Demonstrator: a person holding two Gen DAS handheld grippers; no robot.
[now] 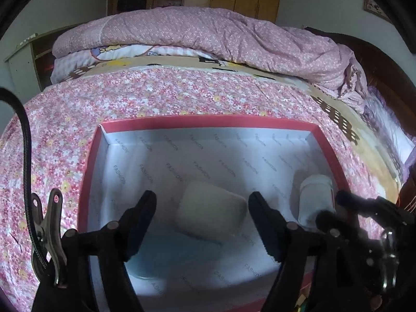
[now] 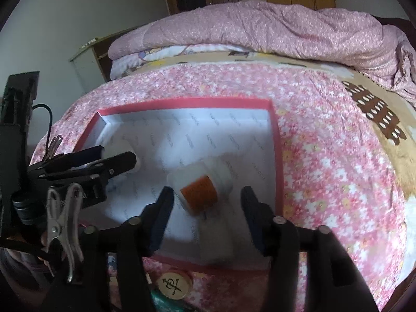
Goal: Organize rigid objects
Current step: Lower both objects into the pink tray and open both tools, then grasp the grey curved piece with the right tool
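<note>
A red-rimmed box point(image 1: 208, 124) with white printed lining lies on the flowered bedspread; it also shows in the right wrist view point(image 2: 277, 156). My left gripper point(image 1: 202, 208) is open above a pale rectangular block point(image 1: 212, 214) lying in the box. A white bottle point(image 1: 316, 197) lies at the box's right side. In the right wrist view my right gripper point(image 2: 206, 202) is open around that white bottle with an orange label point(image 2: 200, 189), which lies on the box floor. The left gripper point(image 2: 117, 160) reaches into the box from the left.
A round gold-capped object point(image 2: 174, 284) lies on the bedspread just in front of the box. A folded pink quilt point(image 1: 208, 33) is piled at the far side of the bed. A wooden headboard point(image 1: 377, 59) is at the right.
</note>
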